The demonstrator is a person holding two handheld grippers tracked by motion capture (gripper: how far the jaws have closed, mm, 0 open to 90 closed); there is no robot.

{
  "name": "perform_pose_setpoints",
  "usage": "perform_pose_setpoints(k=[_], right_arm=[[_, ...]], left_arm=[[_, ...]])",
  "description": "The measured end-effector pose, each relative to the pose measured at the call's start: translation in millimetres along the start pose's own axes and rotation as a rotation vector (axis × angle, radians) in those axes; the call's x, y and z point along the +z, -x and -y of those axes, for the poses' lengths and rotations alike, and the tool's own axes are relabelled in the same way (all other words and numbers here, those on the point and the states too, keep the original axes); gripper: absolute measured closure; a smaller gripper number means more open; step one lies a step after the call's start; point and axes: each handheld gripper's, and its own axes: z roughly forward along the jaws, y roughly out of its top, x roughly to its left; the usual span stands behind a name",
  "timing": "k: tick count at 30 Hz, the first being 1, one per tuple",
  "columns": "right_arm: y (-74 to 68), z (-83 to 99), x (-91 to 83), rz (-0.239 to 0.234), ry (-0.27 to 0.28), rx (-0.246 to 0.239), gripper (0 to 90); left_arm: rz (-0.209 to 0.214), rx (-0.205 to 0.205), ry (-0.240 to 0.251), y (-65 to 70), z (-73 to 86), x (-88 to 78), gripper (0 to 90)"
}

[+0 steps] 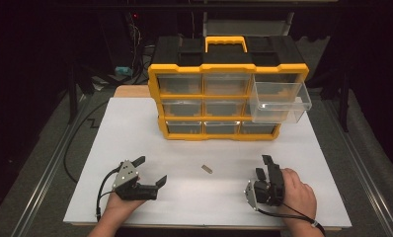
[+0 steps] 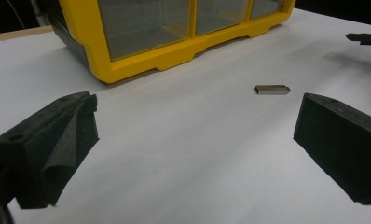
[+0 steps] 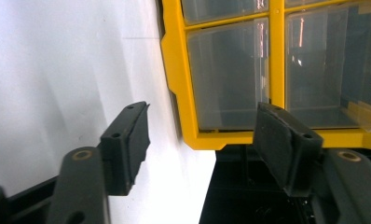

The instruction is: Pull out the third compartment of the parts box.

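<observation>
Resting on white tabletop [image 1: 135, 138] in dark room, L claw [image 1: 151, 171] & R claw [image 1: 264, 166] both agape, empty

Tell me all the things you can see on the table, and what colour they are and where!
Drawer cabinet: one, yellow frame with black top and clear drawers, at the back of the table.
Pulled-out drawer: one, clear, sticking out of the cabinet's top right corner.
Small metal piece: one, greyish, lying on the table between the two grippers.
White board: one, white, covering the tabletop under everything.
Cables: several, dark, on the floor behind the table on the left.
Left gripper: one, black, jaws wide open, near the front left.
Right gripper: one, black, jaws open, near the front right.
</observation>
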Motion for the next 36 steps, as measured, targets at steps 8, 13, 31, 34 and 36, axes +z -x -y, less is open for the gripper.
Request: perform_pose_setpoints(k=[8,13,31,34,36], right_arm=[[2.4,-2.0,-3.0,0.002,0.009,-0.002,26.1],[2.2,-1.5,-1.3,-0.017,-0.001,0.002,18.2],[4.9,-0.8,-1.5,-0.018,0.051,0.091,0.0],[6.4,1.1,0.1,-0.065,0.054,0.174,0.0],[7.0,1.9,0.7,-0.088,0.058,0.22,0.0]], left_arm=[[-0.004,0.011,0.003,1.0,-0.3,-1.3,0.7],[-0.007,0.005,-0.001,0.1,-0.2,1.0,0.7],[-0.013,-0.015,-0.011,-0.3,-0.1,1.4,0.3],[-0.014,-0.015,-0.011,-0.2,0.1,1.3,0.3],[-0.008,-0.015,-0.016,0.2,0.0,1.4,0.3]])
